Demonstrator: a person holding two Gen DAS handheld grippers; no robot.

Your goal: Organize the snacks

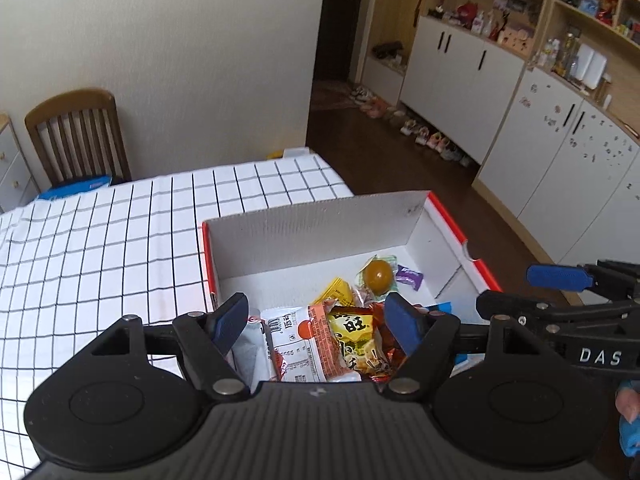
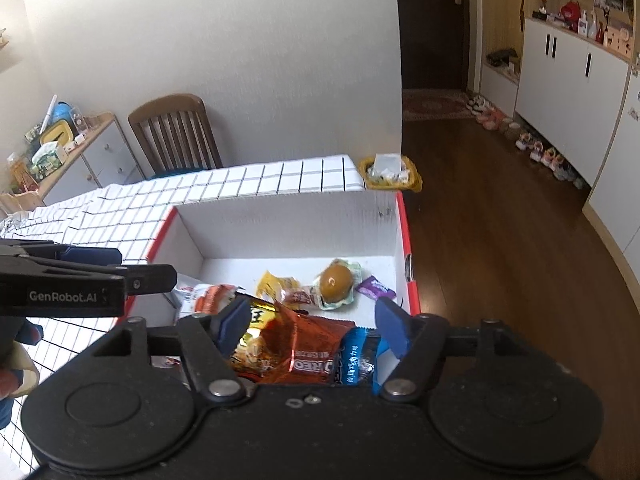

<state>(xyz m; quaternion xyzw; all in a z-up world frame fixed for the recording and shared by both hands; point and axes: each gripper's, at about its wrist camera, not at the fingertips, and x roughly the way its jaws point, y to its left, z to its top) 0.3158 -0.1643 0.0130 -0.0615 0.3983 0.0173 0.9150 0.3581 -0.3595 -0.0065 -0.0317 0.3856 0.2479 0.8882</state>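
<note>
The left hand-held gripper hangs wide apart, holding nothing, above the snack packets in the box on the worktop; their long axes run away from it. The right hand-held gripper gapes likewise.

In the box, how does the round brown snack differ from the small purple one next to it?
The brown snack is a rounded, egg-like lump in clear wrap with greenish edges; the purple one is a flat opaque packet. The brown one is clearly bigger. It lies nearer the box's middle, the purple nearer the red-edged right wall. Both lie loose on the box floor toward the far end, held by neither gripper.
</note>
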